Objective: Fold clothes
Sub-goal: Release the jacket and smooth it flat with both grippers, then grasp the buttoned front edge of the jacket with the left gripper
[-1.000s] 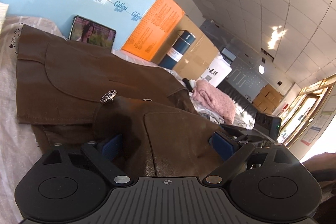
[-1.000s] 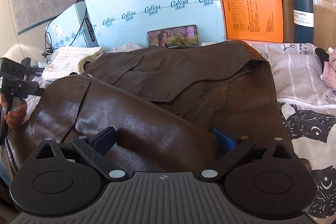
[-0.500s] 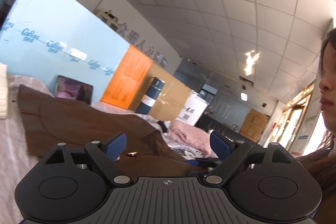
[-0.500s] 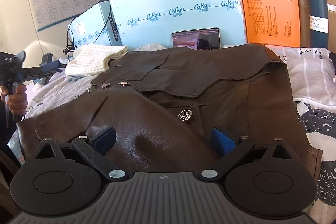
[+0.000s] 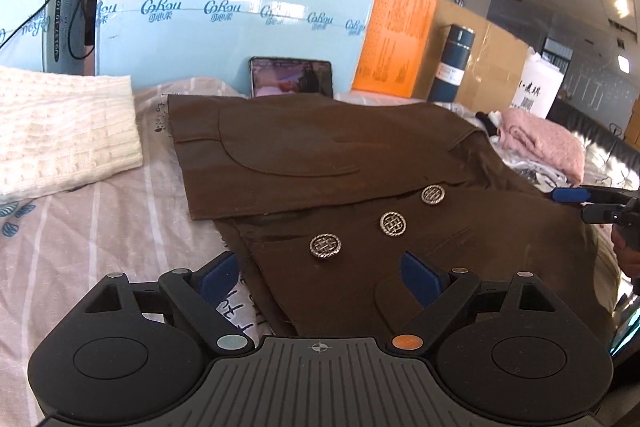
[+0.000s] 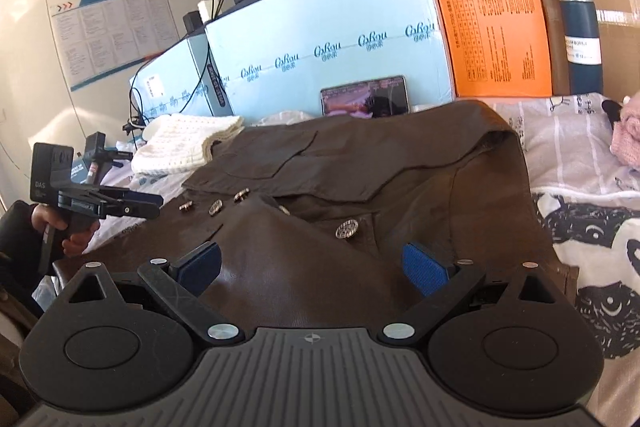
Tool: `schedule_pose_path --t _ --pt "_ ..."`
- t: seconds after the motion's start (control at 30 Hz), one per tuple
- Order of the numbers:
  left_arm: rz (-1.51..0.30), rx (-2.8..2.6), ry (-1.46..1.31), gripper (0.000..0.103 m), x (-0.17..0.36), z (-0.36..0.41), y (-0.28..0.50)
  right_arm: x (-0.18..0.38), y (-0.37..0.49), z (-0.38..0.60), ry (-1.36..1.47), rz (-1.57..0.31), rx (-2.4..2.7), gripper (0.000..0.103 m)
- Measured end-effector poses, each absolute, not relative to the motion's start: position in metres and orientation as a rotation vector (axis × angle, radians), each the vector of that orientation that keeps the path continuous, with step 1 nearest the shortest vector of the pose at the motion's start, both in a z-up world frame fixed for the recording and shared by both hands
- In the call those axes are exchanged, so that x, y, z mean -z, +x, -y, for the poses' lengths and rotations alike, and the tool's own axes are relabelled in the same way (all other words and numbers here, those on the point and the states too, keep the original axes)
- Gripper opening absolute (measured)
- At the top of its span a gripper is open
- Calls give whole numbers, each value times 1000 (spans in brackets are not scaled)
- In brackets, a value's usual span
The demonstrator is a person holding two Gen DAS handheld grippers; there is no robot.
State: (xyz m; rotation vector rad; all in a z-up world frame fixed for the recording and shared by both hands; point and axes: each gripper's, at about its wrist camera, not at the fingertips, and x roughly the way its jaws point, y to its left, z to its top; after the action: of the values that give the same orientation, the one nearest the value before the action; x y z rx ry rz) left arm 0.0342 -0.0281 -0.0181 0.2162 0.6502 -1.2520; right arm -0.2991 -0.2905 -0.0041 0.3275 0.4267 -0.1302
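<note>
A brown leather jacket with round metal buttons lies spread on the bed, its lower part folded up over the front. It also fills the middle of the right wrist view. My left gripper is open and empty, hovering over the jacket's near left edge. My right gripper is open and empty above the jacket's raised fold. Each gripper shows in the other's view, the right one at the jacket's right side and the left one at its left side.
A white knit sweater lies folded at the left. A pink garment lies at the right. A phone leans on the blue foam board. A dark blue flask and cardboard boxes stand behind the bed.
My left gripper has let go of the jacket, swung up toward the ceiling, then come back down open over the jacket's left edge. The right gripper has pulled back and the fold has settled.
</note>
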Motion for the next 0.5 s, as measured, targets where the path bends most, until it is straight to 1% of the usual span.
schedule_pose_path --t 0.17,0.37,0.5 --pt "-664 1267 239 90 22 37 39 16 -298 286 326 -495 117 98" --pt "-617 1289 235 93 16 30 33 17 -297 285 329 -488 114 98" --pt "-562 1275 287 93 13 33 30 16 -291 285 318 -488 101 98"
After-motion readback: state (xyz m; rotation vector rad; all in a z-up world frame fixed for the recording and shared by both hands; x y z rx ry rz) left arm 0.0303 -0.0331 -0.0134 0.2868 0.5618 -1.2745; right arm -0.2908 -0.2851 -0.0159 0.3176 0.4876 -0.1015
